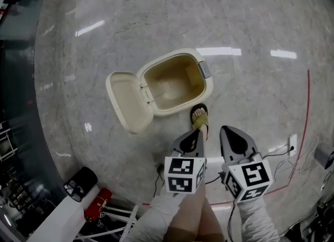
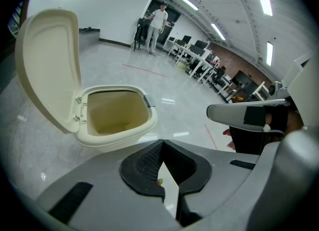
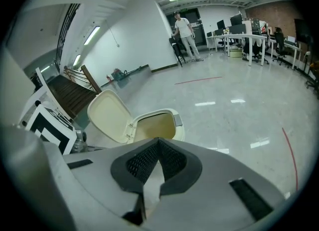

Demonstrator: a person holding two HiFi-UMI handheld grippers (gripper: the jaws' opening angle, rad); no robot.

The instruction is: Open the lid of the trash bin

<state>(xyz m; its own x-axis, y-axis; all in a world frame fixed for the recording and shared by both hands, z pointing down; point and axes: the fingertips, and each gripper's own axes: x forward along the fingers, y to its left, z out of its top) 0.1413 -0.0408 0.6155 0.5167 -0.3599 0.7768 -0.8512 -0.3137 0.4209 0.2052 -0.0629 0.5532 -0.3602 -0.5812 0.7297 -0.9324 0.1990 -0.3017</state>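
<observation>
Cream plastic trash bin (image 1: 175,82) sits just ahead of both tongs, its hinged lid (image 1: 128,101) already up, perhaps via the sandalled foot (image 1: 200,116). Left gripper (image 1: 197,136) and right gripper (image 1: 232,132) are closed and empty. Opening looks done; next, just keep clear.

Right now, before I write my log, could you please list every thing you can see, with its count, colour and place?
trash bin: one, cream, floor centre
lid: one, cream, swung open at the bin's left
red line: one, floor, right
socket: one, white, right, cables beside it
black cylinder: one, lower left
red cylinder: one, next to the black one
distant person: one, white top, far across the hall
foot: one, yellow-green sandal, beside the bin
left tongs: grey, shut, empty
right tongs: grey, shut, empty
</observation>
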